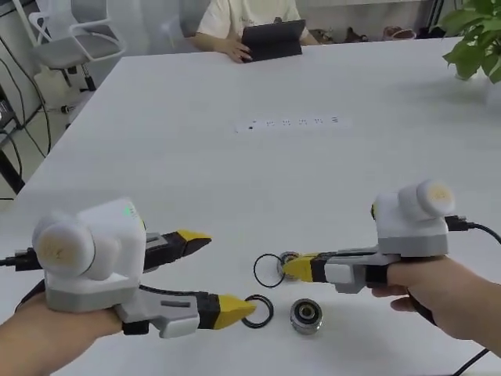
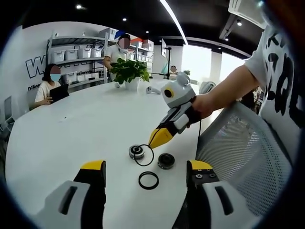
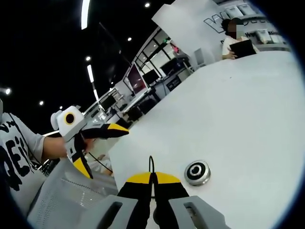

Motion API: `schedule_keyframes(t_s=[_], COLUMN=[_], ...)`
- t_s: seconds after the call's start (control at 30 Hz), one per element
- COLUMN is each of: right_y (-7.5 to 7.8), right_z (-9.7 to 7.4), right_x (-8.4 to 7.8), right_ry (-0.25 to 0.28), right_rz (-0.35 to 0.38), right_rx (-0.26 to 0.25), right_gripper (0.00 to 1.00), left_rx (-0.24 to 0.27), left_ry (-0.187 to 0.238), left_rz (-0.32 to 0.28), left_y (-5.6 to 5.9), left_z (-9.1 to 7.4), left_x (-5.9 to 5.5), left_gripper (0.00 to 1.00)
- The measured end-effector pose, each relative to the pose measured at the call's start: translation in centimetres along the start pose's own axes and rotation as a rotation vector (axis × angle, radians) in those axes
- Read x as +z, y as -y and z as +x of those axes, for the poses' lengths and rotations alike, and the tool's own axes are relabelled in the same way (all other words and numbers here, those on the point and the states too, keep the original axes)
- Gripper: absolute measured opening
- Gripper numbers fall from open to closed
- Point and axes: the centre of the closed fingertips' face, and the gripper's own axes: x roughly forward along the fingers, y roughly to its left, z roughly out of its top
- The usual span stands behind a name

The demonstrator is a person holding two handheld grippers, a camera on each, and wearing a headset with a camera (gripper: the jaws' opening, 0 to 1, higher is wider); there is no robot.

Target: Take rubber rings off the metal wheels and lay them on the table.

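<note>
My right gripper (image 1: pixel 291 268) (image 3: pixel 152 177) is shut on a thin black rubber ring (image 1: pixel 268 270) (image 2: pixel 144 155), which it holds upright just above the white table (image 1: pixel 235 172). The ring stands against a metal wheel (image 2: pixel 136 151) half hidden behind the yellow jaw tips. A second bare metal wheel (image 1: pixel 306 315) (image 2: pixel 166 161) (image 3: pixel 197 172) lies flat nearby. Another black ring (image 1: pixel 259 311) (image 2: pixel 148 180) lies flat on the table by the tip of my left gripper (image 1: pixel 218 274) (image 2: pixel 147 166). That gripper is open and holds nothing, a little to the left of the wheels.
A person with a dark tablet (image 1: pixel 272 39) sits at the table's far end. A potted plant (image 1: pixel 473 39) stands at the far right and an office chair (image 1: pixel 66 35) at the far left. A row of small marks (image 1: pixel 286 122) runs across mid-table. A mesh chair back (image 2: pixel 238 152) is beside me.
</note>
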Motion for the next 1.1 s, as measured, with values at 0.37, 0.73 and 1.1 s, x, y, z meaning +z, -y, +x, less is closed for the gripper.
schedule_keyframes(t_s=[0.37,0.73,1.1], right_y=[-1.0,-0.9,0.3], right_z=[1.4,2.9,3.3], right_x=[-1.7,-3.2,-4.1], right_ry=[-0.077,-0.142,-0.178], right_rz=[0.015,0.038,0.048], right_rx=[0.034,0.030,-0.014], right_gripper=[0.00,0.00,0.00], left_rx=[0.022,0.035,0.042], left_ry=[-0.011,-0.015,-0.022], left_rz=[-0.026,-0.037,-0.047], left_y=[-0.3,-0.7,-0.9], left_z=[-1.0,-1.7,-1.9], left_x=[-1.1,-1.8,-2.5], left_gripper=[0.70,0.71,0.70])
